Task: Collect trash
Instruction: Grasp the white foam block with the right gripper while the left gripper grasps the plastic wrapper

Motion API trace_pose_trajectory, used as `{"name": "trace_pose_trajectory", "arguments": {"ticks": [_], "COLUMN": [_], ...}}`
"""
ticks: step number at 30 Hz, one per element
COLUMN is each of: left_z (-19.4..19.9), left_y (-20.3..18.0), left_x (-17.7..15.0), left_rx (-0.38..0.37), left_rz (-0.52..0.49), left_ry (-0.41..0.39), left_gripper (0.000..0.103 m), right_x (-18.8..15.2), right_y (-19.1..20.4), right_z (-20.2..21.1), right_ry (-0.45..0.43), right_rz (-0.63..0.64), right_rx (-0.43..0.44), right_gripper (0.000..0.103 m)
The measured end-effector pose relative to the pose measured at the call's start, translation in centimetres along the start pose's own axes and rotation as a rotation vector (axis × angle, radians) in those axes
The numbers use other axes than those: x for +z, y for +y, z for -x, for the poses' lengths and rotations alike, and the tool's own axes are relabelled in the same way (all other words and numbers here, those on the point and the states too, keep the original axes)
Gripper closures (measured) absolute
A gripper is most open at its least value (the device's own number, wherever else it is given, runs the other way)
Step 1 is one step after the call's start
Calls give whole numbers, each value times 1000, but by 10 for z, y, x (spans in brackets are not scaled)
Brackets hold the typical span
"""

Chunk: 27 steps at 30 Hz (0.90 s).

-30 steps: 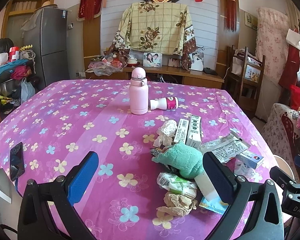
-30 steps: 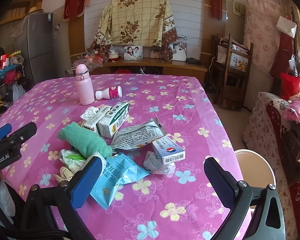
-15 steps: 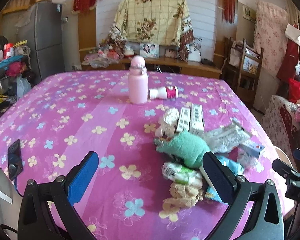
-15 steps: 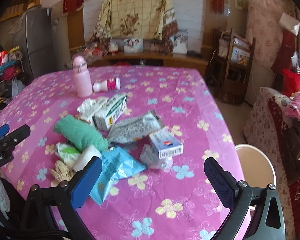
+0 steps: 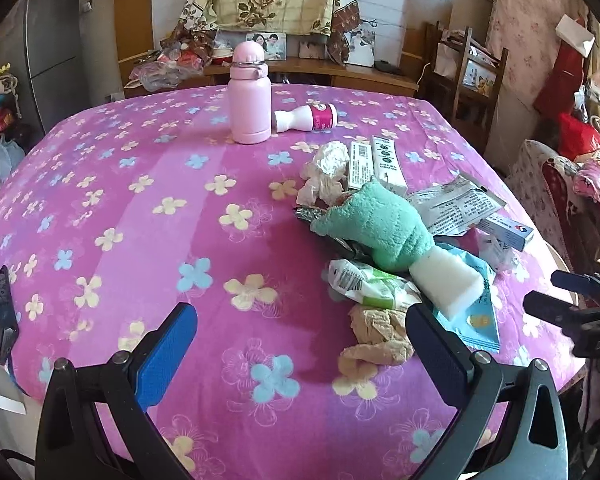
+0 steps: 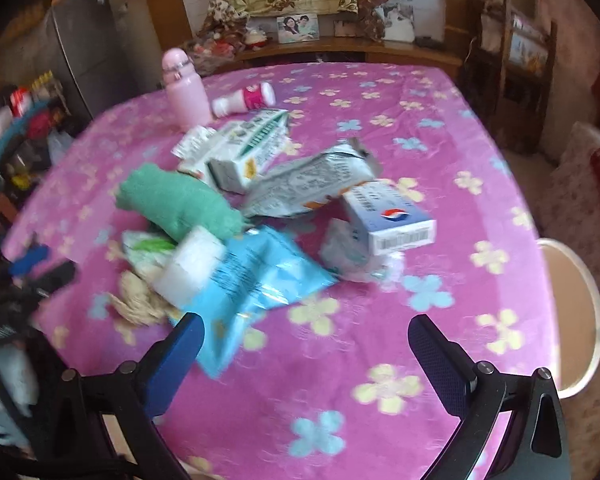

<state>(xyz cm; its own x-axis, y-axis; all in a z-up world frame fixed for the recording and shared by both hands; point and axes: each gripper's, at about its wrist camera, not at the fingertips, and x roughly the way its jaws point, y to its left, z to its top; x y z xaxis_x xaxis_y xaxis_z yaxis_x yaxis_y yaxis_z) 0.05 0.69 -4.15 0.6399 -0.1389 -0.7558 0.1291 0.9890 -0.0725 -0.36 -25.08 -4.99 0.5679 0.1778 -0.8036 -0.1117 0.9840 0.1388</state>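
While both my left gripper (image 5: 300,344) and right gripper (image 6: 304,348) hang wide apart and empty, the trash pile (image 6: 260,208) lies just ahead on the tablecloth (image 6: 380,360). Beyond it stands a bottle (image 5: 249,96). I should take the nearest blue wrapper (image 6: 252,284) first, low and square.

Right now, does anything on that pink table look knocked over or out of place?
Yes. A small white bottle with a pink label lies on its side beside the upright pink flask. Nearer, a green cloth and a white sponge block sit on a heap of wrappers and cartons, though neither looks like trash.
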Motion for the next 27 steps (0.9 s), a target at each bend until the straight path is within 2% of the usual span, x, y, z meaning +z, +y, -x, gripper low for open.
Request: {"name": "trace_pose_trajectory", "arguments": {"ticks": [2,4,7,9,13,14,15,16,19,20,21,22,23,25,27], "left_z": [-3,-6,-8,-9,-14,-15,-17,-20,-31,-35,-41,-47,-56,-71,-80], "left_y": [0,4,12,18,19,18,16,14,5,3,0,-2,-4,-7,-13], "left_x": [3,6,11,13,16,16,17,17,20,21,23,24,25,26,27], "left_rx": [14,36,50,51,24,19,13,3,-33,-39,-48,-61,-87,-142,-146], "left_rz": [-4,-5,17,30,25,24,21,19,13,12,14,18,30,59,60], "left_ry": [3,4,4,8,35,39,47,57,79,85,101,125,162,213,237], "left_gripper": [0,2,3,3,3,3,3,3,3,8,25,35,52,54,54], "right_x": [6,12,22,27,34,33,32,30,24,23,23,23,23,24,23], "right_y": [7,19,38,48,60,61,61,59,56,53,50,44,40,32,22], "right_z": [0,-1,-10,-21,-56,-64,-71,-75,-67,-62,-55,-45,-39,-28,-21], "right_ry": [-14,-23,6,29,112,132,149,158,113,96,84,68,55,41,33], "right_rz": [-1,27,54,63,63,56,49,39,22,17,11,6,5,-5,-20], "right_rx": [49,63,128,159,188,206,232,252,262,263,267,264,258,255,253], "right_gripper": [1,6,22,38,38,47,66,66,68,68,68,68,68,68,68]}}
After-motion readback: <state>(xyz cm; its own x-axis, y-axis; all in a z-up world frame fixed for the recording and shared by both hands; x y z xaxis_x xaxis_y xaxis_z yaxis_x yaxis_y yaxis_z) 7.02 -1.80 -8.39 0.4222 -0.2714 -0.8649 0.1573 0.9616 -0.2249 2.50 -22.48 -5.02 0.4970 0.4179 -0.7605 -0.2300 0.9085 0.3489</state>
